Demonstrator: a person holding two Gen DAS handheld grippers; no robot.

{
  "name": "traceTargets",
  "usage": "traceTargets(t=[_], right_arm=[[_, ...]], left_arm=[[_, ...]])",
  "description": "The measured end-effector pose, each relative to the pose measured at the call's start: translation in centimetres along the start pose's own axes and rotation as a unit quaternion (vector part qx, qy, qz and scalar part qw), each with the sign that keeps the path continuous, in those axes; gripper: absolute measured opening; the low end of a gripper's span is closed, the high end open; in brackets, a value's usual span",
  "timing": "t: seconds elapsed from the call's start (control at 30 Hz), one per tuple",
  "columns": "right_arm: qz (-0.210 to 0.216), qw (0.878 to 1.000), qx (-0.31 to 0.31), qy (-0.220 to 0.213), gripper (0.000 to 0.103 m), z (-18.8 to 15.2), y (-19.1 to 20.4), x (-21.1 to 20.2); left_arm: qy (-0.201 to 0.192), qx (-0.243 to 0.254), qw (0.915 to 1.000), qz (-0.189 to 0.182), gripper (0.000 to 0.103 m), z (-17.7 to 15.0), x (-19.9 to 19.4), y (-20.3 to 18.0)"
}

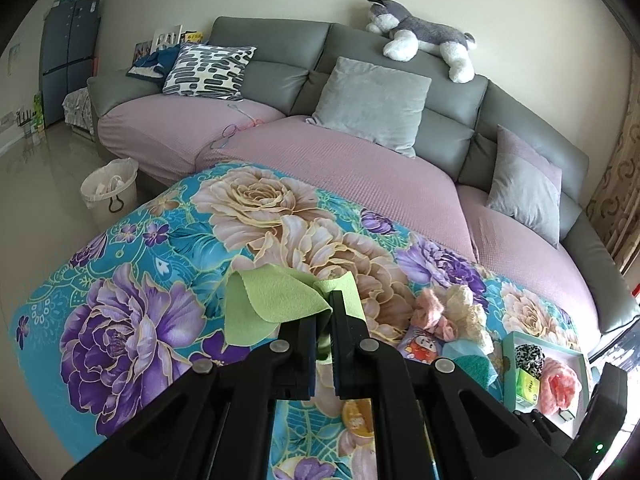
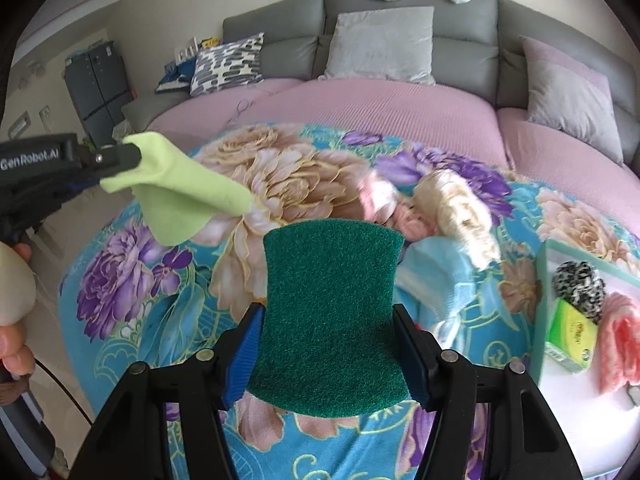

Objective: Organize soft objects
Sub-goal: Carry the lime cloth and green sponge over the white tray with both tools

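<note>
A grey sofa [image 1: 400,80] with pink seat covers [image 1: 340,168] curves behind the tabletop, which is draped in a turquoise floral cloth [image 1: 132,280] printed with purple and beige flowers. Beyond the far edge of the tabletop, a grey cushion [image 1: 374,100] leans against the backrest; a black-and-white patterned cushion [image 1: 208,72] stands toward the sofa's left end, and a grey-and-pink cushion [image 1: 524,188] toward its right. A plush husky [image 1: 424,36] lies along the top of the backrest. Photo frames [image 1: 166,36] stand behind the patterned cushion. On the glossy floor past the tabletop's far left corner sits a white bin [image 1: 110,188]. A dark blue cabinet [image 1: 68,56] stands against the far left wall, and a patterned curtain [image 1: 616,184] hangs at the right.
</note>
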State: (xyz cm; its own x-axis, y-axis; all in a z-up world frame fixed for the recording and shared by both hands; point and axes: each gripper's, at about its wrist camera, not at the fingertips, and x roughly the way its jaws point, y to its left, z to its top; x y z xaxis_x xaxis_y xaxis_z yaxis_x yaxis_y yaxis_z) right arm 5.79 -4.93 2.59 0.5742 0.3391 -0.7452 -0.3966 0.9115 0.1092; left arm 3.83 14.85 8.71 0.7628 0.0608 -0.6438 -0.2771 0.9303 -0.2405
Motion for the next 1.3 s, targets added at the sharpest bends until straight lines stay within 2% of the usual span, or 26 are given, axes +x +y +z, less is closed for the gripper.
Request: traceTargets(t=[0.3,0.63,0.93,1.3], right_arm=[[-0.037,0.999,0.026,-0.016,0.065,-0.5,-3.2,-3.2],[-0.096,0.992,0.072,-0.025,0.065,-2.7,-8.5,-7.4],[-0.141,0.982,0.123,-0.028,0.065,-4.7,-13.8,-10.4],[-0.181,0.967,0.179,-0.029,0.065,-7.1,-19.2,-13.1]], left_arm=[[-0.005,0.034,0.9991,-0.025,0.006,-0.2,-1.3,-4.0],[0.001,0.087,0.9936,-0.072,0.006,-1.9,-2.1,-10.6],[0.011,0.147,0.9833,-0.107,0.006,-4.2,-2.5,-16.7],[0.024,0.201,0.9686,-0.144,0.006,-6.7,-2.7,-22.1]])
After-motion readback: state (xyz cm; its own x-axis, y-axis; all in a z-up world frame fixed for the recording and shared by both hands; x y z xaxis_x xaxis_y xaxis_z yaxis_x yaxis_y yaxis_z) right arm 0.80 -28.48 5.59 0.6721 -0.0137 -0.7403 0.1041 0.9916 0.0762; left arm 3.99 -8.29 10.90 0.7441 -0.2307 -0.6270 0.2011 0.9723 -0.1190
